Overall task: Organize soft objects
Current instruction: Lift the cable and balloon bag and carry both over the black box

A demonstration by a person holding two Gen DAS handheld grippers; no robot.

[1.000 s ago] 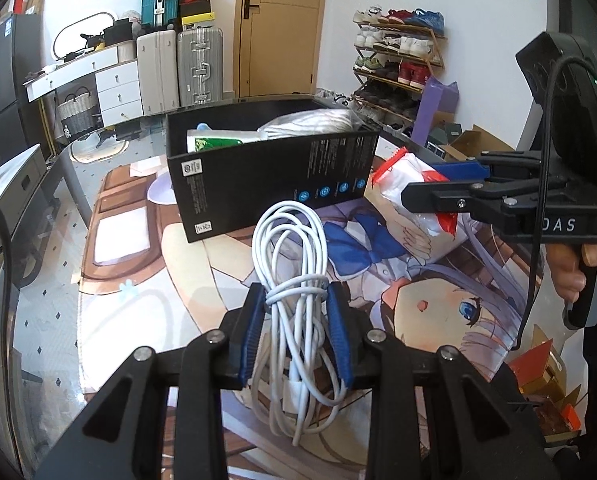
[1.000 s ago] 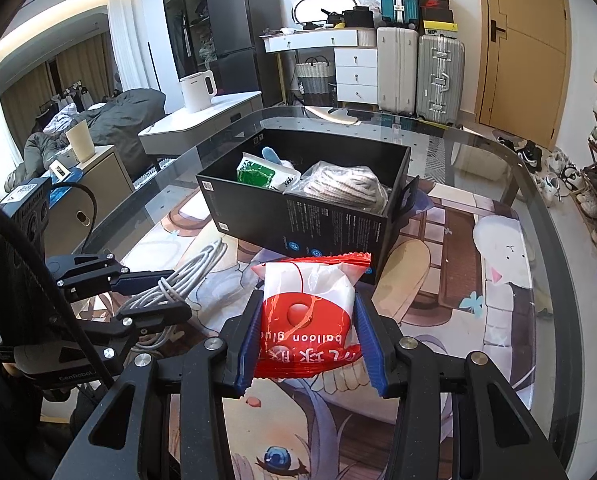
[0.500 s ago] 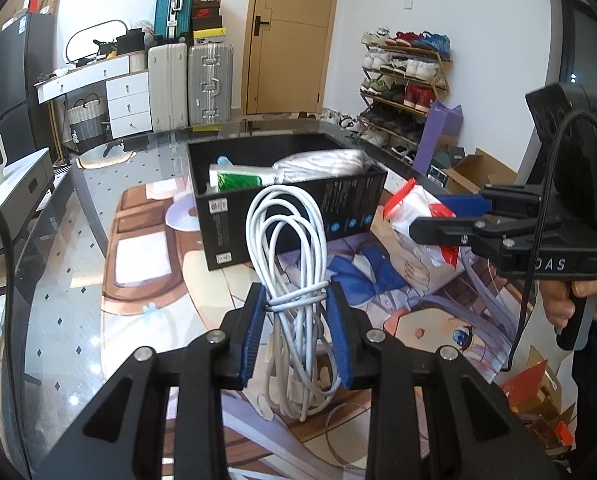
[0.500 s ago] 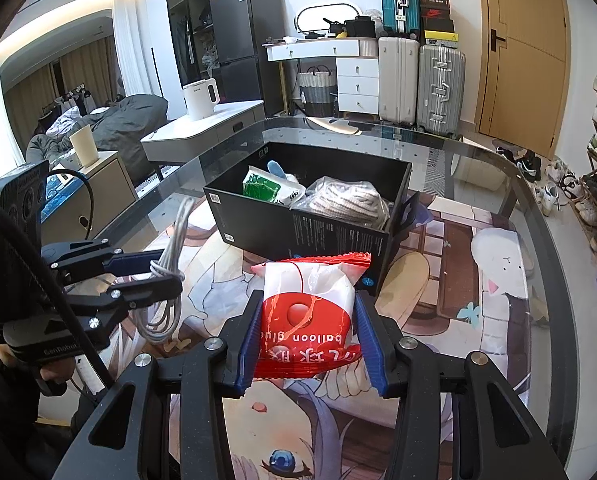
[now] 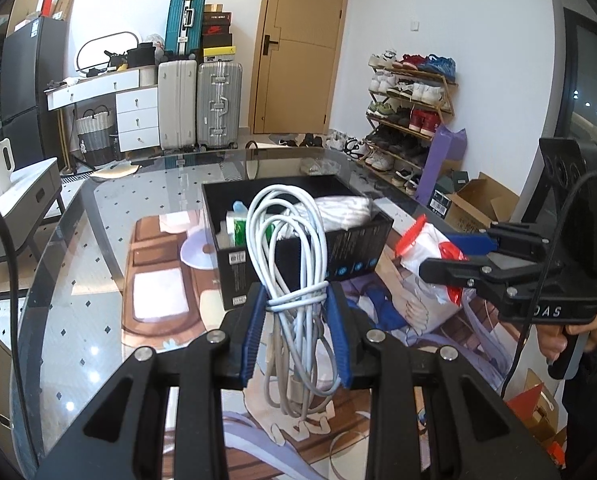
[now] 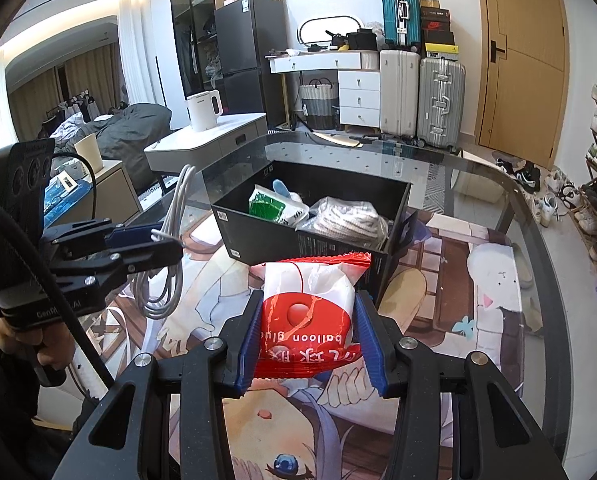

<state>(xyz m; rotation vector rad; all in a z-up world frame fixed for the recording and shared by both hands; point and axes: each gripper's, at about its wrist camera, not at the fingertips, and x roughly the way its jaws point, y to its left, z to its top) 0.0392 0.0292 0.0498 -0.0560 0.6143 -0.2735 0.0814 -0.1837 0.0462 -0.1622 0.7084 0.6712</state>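
Observation:
My left gripper [image 5: 296,304] is shut on a coiled white cable [image 5: 286,240], lifted off the table and hanging in front of the black box [image 5: 338,256]. My right gripper [image 6: 306,316] is shut on a red and white packet [image 6: 308,312] marked "balloon glue", held just short of the black box [image 6: 258,236]. Inside the box lie a green and white pack [image 6: 272,206] and a bagged white bundle [image 6: 346,218]. From the right wrist view the left gripper [image 6: 154,242] and the cable [image 6: 170,240] show at the left.
The box stands on a printed cartoon mat [image 6: 450,280] over a glass table [image 6: 518,208]. Beyond the table are suitcases [image 6: 418,96], a white dresser [image 6: 354,84], a door and a shoe rack [image 5: 410,108]. A cardboard box [image 5: 474,208] sits on the floor at the right.
My left gripper has risen with the cable, whose loop now stands against the box's rim instead of below it. The right gripper and its packet have stayed put.

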